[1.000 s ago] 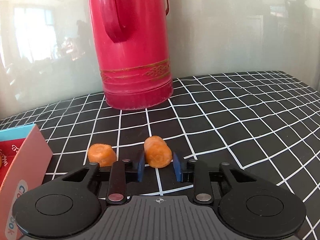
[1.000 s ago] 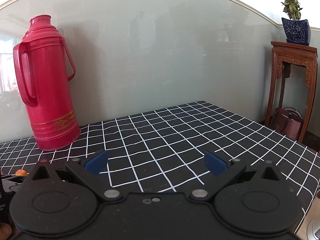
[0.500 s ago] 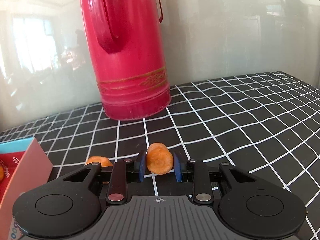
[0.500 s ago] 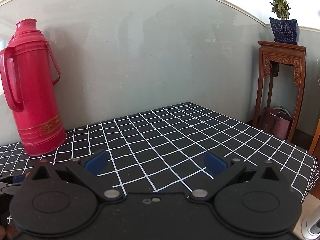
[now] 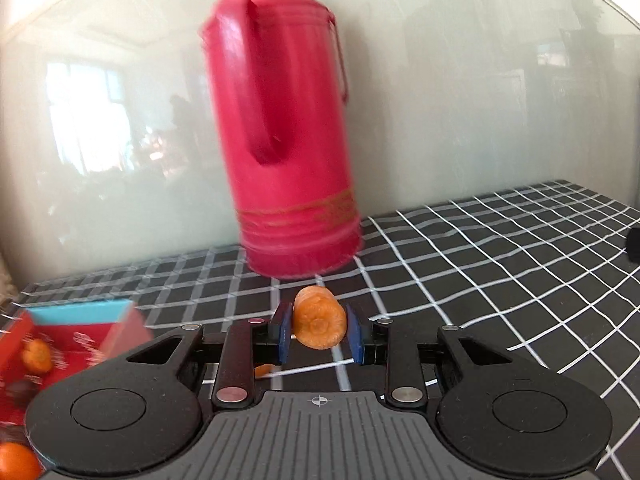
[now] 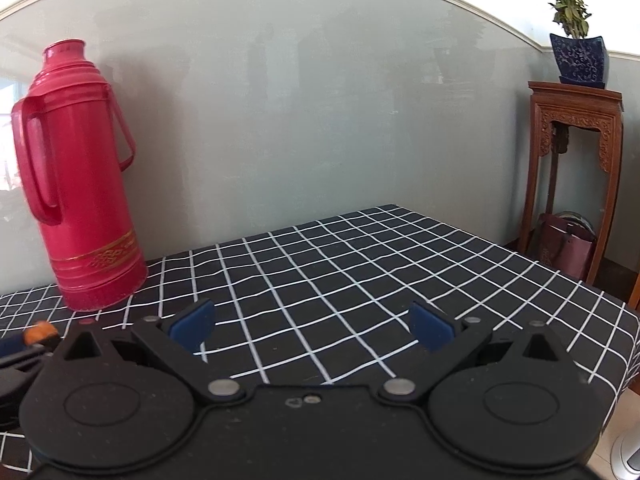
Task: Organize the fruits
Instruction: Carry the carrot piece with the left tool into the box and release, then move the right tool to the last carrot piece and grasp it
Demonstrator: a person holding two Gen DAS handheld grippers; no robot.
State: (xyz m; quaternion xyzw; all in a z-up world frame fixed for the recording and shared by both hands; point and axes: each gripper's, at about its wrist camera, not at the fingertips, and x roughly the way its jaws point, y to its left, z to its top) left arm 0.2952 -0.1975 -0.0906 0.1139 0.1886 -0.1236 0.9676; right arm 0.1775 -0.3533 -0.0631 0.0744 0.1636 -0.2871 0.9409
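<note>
My left gripper (image 5: 320, 334) is shut on an orange carrot chunk (image 5: 320, 320), its blue pads pressing both sides, and holds it just above the black checked tablecloth (image 5: 500, 280). A second carrot piece (image 5: 262, 370) peeks out under the left finger. At the left stands a red and blue box (image 5: 80, 314) with an orange piece (image 5: 36, 356) and a dark fruit (image 5: 20, 390) inside. In the right wrist view the held carrot chunk (image 6: 40, 330) shows at the left edge. My right gripper (image 6: 312, 326) hovers open over the cloth with nothing between its fingers.
A tall red thermos (image 5: 288, 140) stands at the back by the wall, also in the right wrist view as the thermos (image 6: 80, 184). An orange fruit (image 5: 16, 462) lies at the bottom left. Beyond the table's right edge, a wooden stand (image 6: 576, 152) carries a potted plant (image 6: 578, 56).
The left gripper closed on the carrot chunk, lifted it off the cloth and swung left, so more of the box shows. The right gripper stays open.
</note>
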